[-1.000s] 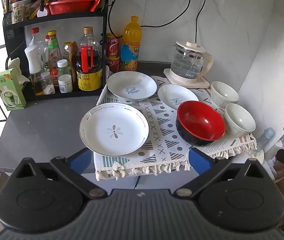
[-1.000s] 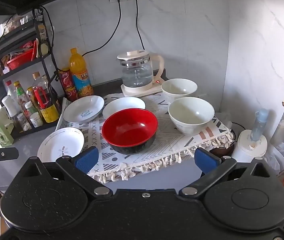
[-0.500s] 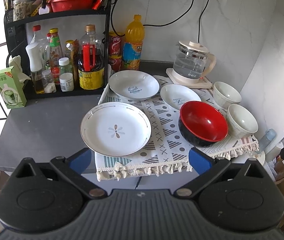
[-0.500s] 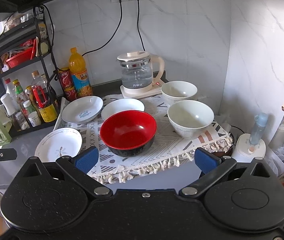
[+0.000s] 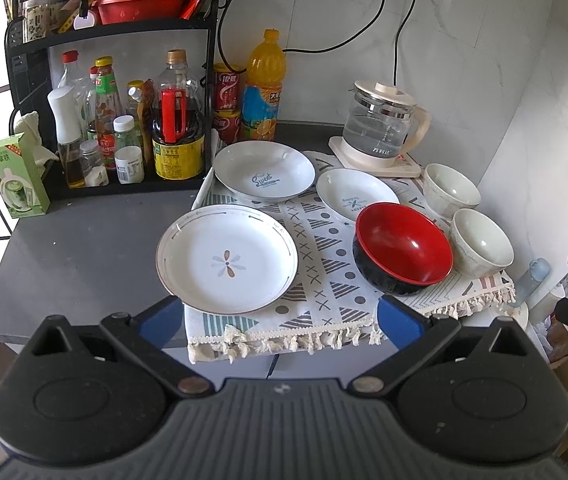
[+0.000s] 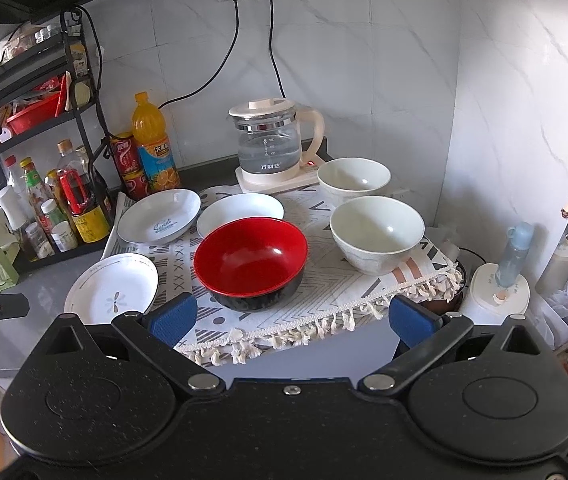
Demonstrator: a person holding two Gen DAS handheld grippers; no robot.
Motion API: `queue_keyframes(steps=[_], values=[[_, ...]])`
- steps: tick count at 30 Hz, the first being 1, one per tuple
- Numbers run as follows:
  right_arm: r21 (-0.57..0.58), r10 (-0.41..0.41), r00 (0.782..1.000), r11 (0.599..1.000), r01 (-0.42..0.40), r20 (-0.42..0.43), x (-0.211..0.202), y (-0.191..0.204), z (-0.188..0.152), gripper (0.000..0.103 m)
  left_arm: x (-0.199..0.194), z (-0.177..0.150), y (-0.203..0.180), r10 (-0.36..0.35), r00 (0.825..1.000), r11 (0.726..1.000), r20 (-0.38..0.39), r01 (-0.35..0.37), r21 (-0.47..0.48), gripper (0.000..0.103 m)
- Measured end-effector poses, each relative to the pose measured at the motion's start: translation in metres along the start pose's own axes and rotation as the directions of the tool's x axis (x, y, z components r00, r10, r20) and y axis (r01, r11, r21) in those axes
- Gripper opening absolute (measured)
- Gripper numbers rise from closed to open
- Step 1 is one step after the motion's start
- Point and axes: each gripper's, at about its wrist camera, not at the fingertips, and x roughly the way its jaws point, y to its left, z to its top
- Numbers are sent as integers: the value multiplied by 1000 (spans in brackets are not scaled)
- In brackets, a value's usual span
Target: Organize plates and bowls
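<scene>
We see the flower plate (image 5: 226,258) leftmost, half off the patterned cloth (image 5: 324,256) onto the grey counter (image 5: 84,248). Behind it sits the "Sweet" plate (image 5: 264,170), then a smaller white plate (image 5: 354,196). Red bowl (image 5: 404,254) next, just beside two white bowls (image 5: 482,242) at the right edge. Kettle (image 5: 382,124) at the back. Left gripper (image 5: 280,320) fingers spread wide, holding nothing, short of the cloth edge. Right gripper (image 6: 292,320) likewise wide, empty, facing the red bowl.
</scene>
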Motion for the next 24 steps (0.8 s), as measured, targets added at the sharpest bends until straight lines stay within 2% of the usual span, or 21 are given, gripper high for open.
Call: queue_keyframes(steps=[24], values=[[-25, 2, 1000, 1000, -1, 20, -4, -2, 2, 103, -6, -1, -5, -5, 1000, 1000, 15, 5, -7, 103]])
